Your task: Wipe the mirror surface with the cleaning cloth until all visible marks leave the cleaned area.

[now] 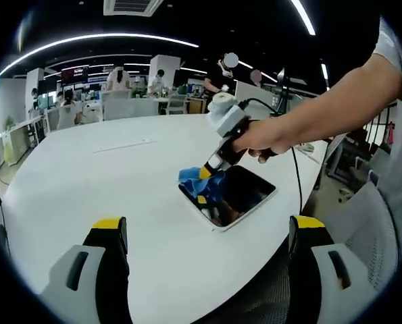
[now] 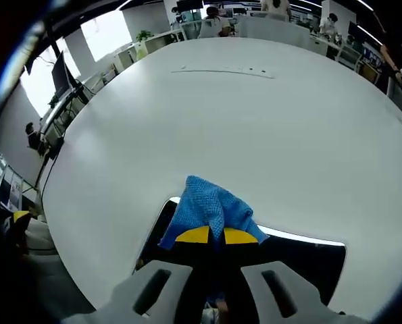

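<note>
Left tool (image 1: 207, 236): jaws spread wide, holding nothing, hovering at the worktop's (image 1: 86, 182) near edge. Right tool (image 2: 209, 235): jaws clamped on blue cleaning cloth (image 2: 211, 209), pressed onto the mirror (image 2: 302, 260) (close to the worktop's edge). Beyond: broad bare white surface, office desks farther off.

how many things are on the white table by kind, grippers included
cleaning cloth: 1, blue
mirror: 1
right gripper, shut on the cloth: 1
left gripper, jaws apart, holding nothing: 1
total: 4
</note>
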`<action>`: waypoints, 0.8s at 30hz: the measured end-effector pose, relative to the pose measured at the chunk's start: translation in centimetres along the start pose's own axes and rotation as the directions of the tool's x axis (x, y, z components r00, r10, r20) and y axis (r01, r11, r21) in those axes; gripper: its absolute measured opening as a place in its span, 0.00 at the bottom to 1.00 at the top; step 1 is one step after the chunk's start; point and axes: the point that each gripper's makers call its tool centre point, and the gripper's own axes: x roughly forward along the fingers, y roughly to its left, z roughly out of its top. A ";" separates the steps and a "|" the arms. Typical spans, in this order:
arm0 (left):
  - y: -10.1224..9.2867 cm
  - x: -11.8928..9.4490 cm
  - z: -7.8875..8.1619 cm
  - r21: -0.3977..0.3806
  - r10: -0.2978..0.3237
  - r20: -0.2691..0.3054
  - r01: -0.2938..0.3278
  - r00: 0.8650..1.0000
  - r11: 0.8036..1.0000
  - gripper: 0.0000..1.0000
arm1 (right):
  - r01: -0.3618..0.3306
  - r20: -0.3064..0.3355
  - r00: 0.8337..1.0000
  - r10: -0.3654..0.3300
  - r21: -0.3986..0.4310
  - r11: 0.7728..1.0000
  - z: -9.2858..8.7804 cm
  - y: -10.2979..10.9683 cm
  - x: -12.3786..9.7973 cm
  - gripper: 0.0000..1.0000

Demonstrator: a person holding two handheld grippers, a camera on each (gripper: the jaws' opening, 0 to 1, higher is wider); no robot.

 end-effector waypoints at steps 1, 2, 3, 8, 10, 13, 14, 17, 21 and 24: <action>0.0 0.0 0.0 0.001 -0.001 -0.001 0.001 1.000 1.000 0.99 | 0.004 0.000 1.000 -0.004 -0.001 1.000 -0.1 -0.1 -0.1 0.00; 0.0 0.0 0.0 0.002 -0.001 0.000 0.001 1.000 1.000 0.99 | 0.005 0.000 1.000 -0.005 0.000 1.000 -0.2 -0.2 -0.2 0.00; 0.0 0.0 0.0 0.002 -0.001 0.001 0.001 1.000 1.000 0.99 | 0.005 -0.001 1.000 -0.005 0.001 1.000 -0.2 -0.2 -0.3 0.00; 0.0 0.0 0.0 -0.002 -0.001 0.000 0.001 1.000 1.000 0.99 | 0.011 -0.007 1.000 -0.011 0.006 1.000 -0.4 -0.5 -0.1 0.00; 0.0 0.0 -0.2 -0.005 -0.005 -0.005 0.005 1.000 1.000 0.99 | 0.014 -0.009 1.000 -0.014 0.005 1.000 -0.5 -0.5 -0.2 0.00; -0.1 0.0 0.0 -0.005 -0.008 -0.002 0.008 1.000 1.000 0.99 | 0.019 -0.013 1.000 -0.018 0.005 1.000 -0.5 -0.8 0.0 0.00; -0.1 0.0 -0.1 -0.005 -0.008 -0.002 0.008 1.000 1.000 0.99 | 0.020 -0.015 1.000 -0.020 0.004 1.000 -0.5 -0.9 0.0 0.00; -0.2 0.0 0.0 -0.005 -0.011 -0.001 0.011 1.000 1.000 0.99 | 0.022 -0.017 1.000 -0.022 0.003 1.000 -0.6 -1.1 -0.2 0.00; -0.1 0.0 -0.1 -0.007 -0.012 -0.001 0.012 1.000 1.000 0.99 | 0.026 -0.019 0.999 -0.026 0.000 1.000 -0.5 -1.1 0.2 0.00; -0.1 0.0 -0.1 -0.007 -0.009 -0.003 0.009 1.000 1.000 0.99 | 0.032 -0.017 0.999 -0.032 0.004 0.999 -0.4 -1.1 0.3 0.00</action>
